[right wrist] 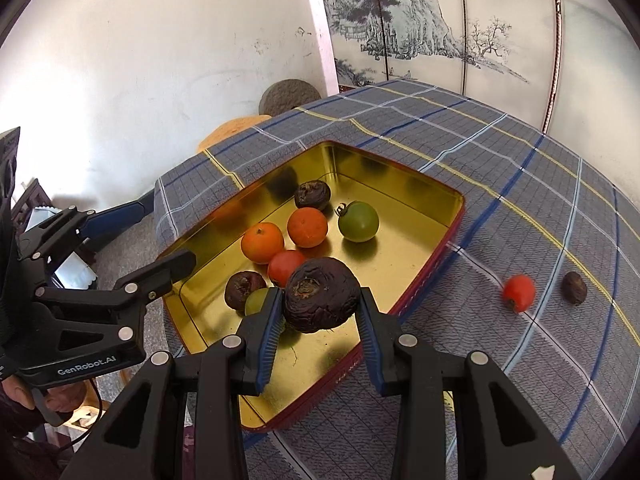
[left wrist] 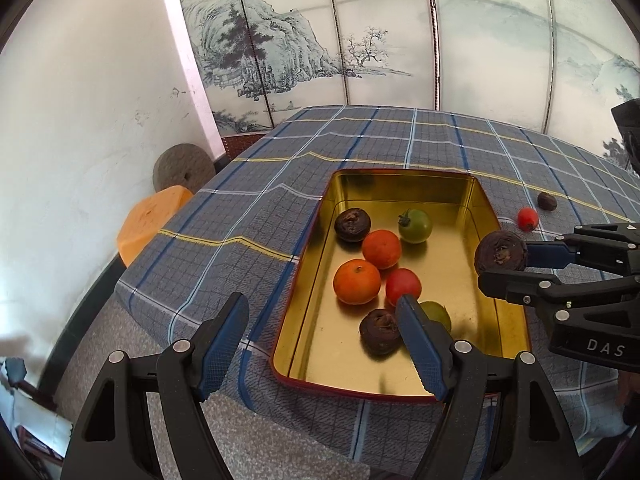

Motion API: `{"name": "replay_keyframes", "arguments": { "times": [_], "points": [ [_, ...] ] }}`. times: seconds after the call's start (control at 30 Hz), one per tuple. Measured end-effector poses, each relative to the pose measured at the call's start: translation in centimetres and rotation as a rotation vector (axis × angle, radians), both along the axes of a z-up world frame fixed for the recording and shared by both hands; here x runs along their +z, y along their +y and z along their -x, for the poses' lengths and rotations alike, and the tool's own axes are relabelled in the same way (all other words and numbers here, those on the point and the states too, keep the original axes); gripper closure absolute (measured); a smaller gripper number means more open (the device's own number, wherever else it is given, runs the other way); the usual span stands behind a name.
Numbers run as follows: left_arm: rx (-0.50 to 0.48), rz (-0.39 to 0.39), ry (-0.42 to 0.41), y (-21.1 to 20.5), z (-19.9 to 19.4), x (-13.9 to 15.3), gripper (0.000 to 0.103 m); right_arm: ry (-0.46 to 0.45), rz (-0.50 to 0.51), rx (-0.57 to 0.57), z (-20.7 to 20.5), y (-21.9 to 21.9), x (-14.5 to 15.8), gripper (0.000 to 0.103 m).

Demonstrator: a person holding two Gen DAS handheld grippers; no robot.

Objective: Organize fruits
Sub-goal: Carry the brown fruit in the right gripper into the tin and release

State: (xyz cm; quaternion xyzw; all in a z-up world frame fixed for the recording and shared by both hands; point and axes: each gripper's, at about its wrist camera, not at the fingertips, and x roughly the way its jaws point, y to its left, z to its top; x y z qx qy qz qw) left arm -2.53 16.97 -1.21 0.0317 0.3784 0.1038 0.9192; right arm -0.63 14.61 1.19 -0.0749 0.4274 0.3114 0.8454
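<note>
A gold tin tray (left wrist: pixel 404 376) (right wrist: pixel 416 188) sits on the plaid tablecloth. It holds two oranges (left wrist: pixel 357 282) (right wrist: pixel 262 242), a red tomato (left wrist: pixel 403 284) (right wrist: pixel 285 266), green tomatoes (left wrist: pixel 416 225) (right wrist: pixel 358 221) and dark wrinkled fruits (left wrist: pixel 352 224) (right wrist: pixel 313 195). My right gripper (right wrist: pixel 320 312) (left wrist: pixel 502 265) is shut on a dark wrinkled fruit (right wrist: pixel 322 294) (left wrist: pixel 501 251), held above the tray's right rim. My left gripper (left wrist: pixel 322 316) is open and empty over the tray's near left corner. A red tomato (left wrist: pixel 527 218) (right wrist: pixel 519 292) and a small dark fruit (left wrist: pixel 547 201) (right wrist: pixel 574 288) lie on the cloth right of the tray.
The plaid-covered table (left wrist: pixel 248 216) ends near a white wall on the left. An orange stool (left wrist: pixel 148 222) and a round stone disc (left wrist: pixel 183 168) stand beside it. A painted folding screen (left wrist: pixel 360 32) stands behind the table.
</note>
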Motion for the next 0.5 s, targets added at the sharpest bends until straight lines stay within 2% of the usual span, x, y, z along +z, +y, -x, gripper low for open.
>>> {"name": "replay_keyframes", "arguments": {
  "times": [0.37, 0.4, 0.47, 0.5],
  "points": [
    [0.009, 0.000, 0.009, 0.6, 0.2, -0.3, 0.026, 0.005, -0.004, -0.021, -1.1, 0.7, -0.7, 0.065],
    [0.009, -0.001, 0.010, 0.6, 0.2, -0.3, 0.026, -0.002, -0.015, -0.025, -1.2, 0.6, -0.4, 0.063],
    [0.009, -0.004, 0.013, 0.6, 0.2, -0.3, 0.026, -0.015, -0.042, -0.030, -1.2, 0.4, 0.2, 0.051],
    [0.008, -0.005, 0.012, 0.6, 0.3, -0.3, 0.026, -0.025, -0.055, -0.033, -1.0, 0.2, 0.5, 0.049]
  ]
}}
